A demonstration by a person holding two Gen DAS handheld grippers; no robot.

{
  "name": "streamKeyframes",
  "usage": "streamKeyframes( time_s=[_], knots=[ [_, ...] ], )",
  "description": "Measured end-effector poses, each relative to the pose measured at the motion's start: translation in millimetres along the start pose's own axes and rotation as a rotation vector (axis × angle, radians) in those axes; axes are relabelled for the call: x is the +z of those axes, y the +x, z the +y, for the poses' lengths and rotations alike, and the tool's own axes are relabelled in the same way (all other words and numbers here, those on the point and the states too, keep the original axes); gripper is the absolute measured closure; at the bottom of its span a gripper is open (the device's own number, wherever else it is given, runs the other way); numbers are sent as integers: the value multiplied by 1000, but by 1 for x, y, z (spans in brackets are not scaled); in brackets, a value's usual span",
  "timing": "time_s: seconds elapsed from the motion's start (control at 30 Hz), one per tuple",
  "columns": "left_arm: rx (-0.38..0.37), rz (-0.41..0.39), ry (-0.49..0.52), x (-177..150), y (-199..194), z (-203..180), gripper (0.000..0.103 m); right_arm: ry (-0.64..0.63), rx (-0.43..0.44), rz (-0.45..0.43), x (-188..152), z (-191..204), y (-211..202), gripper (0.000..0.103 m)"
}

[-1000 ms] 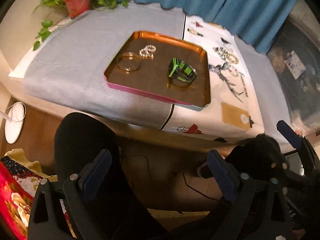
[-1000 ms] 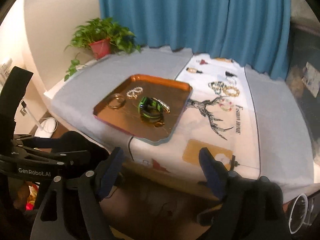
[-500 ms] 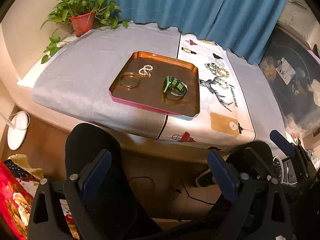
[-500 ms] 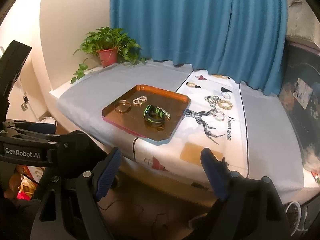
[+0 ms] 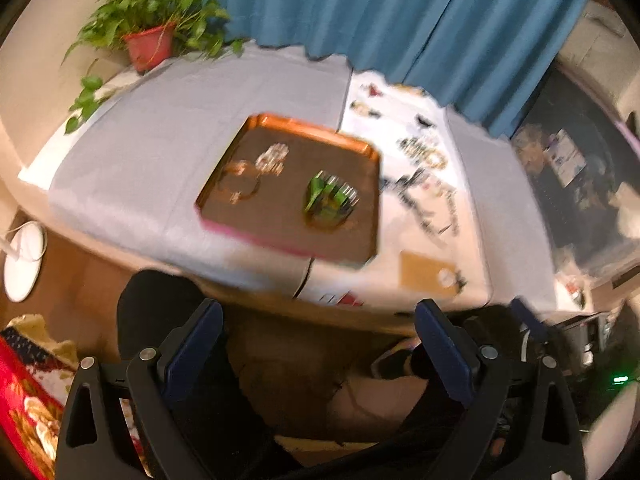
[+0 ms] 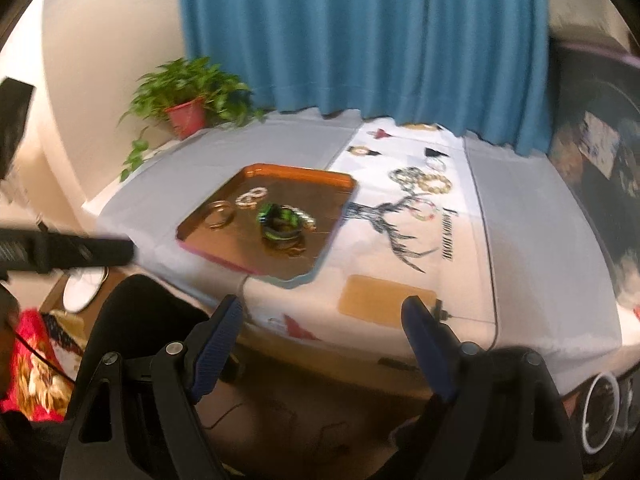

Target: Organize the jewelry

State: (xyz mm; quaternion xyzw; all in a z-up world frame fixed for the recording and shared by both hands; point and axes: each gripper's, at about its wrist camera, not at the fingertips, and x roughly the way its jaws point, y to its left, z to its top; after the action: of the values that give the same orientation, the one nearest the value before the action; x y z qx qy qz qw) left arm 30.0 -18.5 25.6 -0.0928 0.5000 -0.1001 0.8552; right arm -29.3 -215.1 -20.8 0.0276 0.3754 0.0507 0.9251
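Observation:
A copper tray (image 5: 352, 148) (image 6: 340, 200) sits on the grey table cover. In it lie a gold bangle (image 5: 240, 184) (image 6: 219, 215), a pearl bracelet (image 5: 273, 157) (image 6: 251, 197) and a green-and-black bracelet (image 5: 330, 197) (image 6: 281, 224). Several bead bracelets (image 6: 422, 180) (image 5: 424, 152) lie on the white deer-print cloth to the tray's right. My left gripper (image 5: 318, 344) and my right gripper (image 6: 318, 338) are both open and empty, held below and in front of the table edge. The left wrist view is blurred.
A potted plant (image 6: 188, 96) (image 5: 150, 28) stands at the table's back left by a blue curtain (image 6: 360, 40). A tan card (image 6: 386, 300) lies near the front edge. A black knee (image 5: 160, 312) and a red patterned cloth (image 5: 24, 408) are below the table.
Both grippers have moved closer to the table, so the tray looks larger. The left gripper is in motion and its view is blurred. The jewelry has not moved.

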Motion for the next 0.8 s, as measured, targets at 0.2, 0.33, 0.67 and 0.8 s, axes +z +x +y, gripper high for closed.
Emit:
streamKeyframes(
  time_s=[0.2,0.33,0.67,0.8],
  knots=[
    [-52,-72,21,45,-33,-30,7,99,-80,31,7,-49,25,21],
    [-88,-71,67,79,-54,-62,5,159,-134,63,15,-82,49,21],
    [-250,-39,290,147,-80,-167,1,222,-180,89,39,-119,109,21],
    [-269,2,313,155,-61,-183,1,214,-171,96,46,-119,126,21]
  ],
)
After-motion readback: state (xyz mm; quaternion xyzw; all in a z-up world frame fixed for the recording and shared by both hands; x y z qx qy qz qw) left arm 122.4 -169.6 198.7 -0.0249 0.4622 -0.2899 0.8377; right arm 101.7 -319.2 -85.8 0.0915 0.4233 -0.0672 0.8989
